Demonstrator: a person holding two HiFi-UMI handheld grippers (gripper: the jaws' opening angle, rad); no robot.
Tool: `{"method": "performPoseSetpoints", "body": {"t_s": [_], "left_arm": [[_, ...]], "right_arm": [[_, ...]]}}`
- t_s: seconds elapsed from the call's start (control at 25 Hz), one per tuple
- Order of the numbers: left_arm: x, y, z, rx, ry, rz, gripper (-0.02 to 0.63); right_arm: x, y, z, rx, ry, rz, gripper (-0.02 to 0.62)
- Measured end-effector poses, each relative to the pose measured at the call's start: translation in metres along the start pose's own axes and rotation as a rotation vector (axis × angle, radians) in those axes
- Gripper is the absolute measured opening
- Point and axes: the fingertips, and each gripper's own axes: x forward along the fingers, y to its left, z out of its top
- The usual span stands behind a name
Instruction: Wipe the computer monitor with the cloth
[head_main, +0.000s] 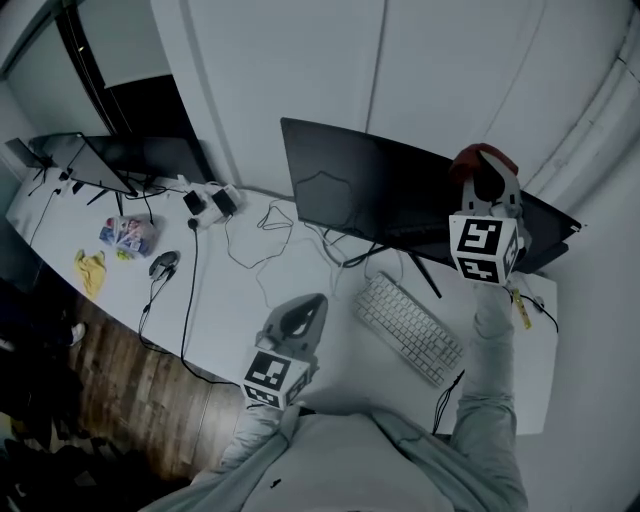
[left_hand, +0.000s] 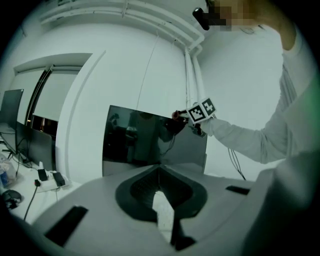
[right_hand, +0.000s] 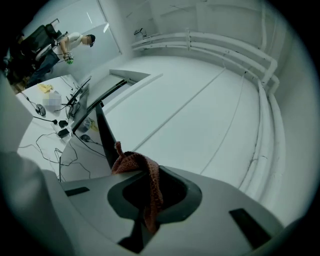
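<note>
A dark, switched-off monitor (head_main: 390, 190) stands at the back of the white desk (head_main: 230, 300). My right gripper (head_main: 487, 192) is raised at the monitor's upper right corner, shut on a reddish-brown cloth (head_main: 478, 158) that touches the top edge. In the right gripper view the cloth (right_hand: 142, 172) hangs pinched between the jaws, with the monitor's thin edge (right_hand: 104, 134) just beyond. My left gripper (head_main: 308, 308) hovers low over the desk in front of the monitor, shut with nothing held. The left gripper view shows the screen (left_hand: 135, 142) and the right gripper (left_hand: 194, 116) at its top corner.
A white keyboard (head_main: 408, 328) lies below the monitor on the right. Cables (head_main: 255, 245), chargers (head_main: 210, 203), a mouse (head_main: 163, 264), a yellow rag (head_main: 91, 270) and a packet (head_main: 128, 236) lie to the left. A second monitor (head_main: 120, 160) stands far left. Wooden floor (head_main: 130, 390) lies beyond the desk edge.
</note>
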Motion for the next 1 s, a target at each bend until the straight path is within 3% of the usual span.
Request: {"method": "performPoseSetpoints", "body": {"t_s": [0.56, 1.0], "left_arm": [[-0.074, 0.143, 0.002, -0.013, 0.001, 0.051, 0.021], [-0.111, 0.215, 0.007, 0.005, -0.026, 0.068, 0.021]], "right_arm": [[0.057, 0.118, 0.121, -0.061, -0.024, 0.019, 0.034], [0.089, 0.192, 0.196, -0.089, -0.061, 0.068, 0.034]]}}
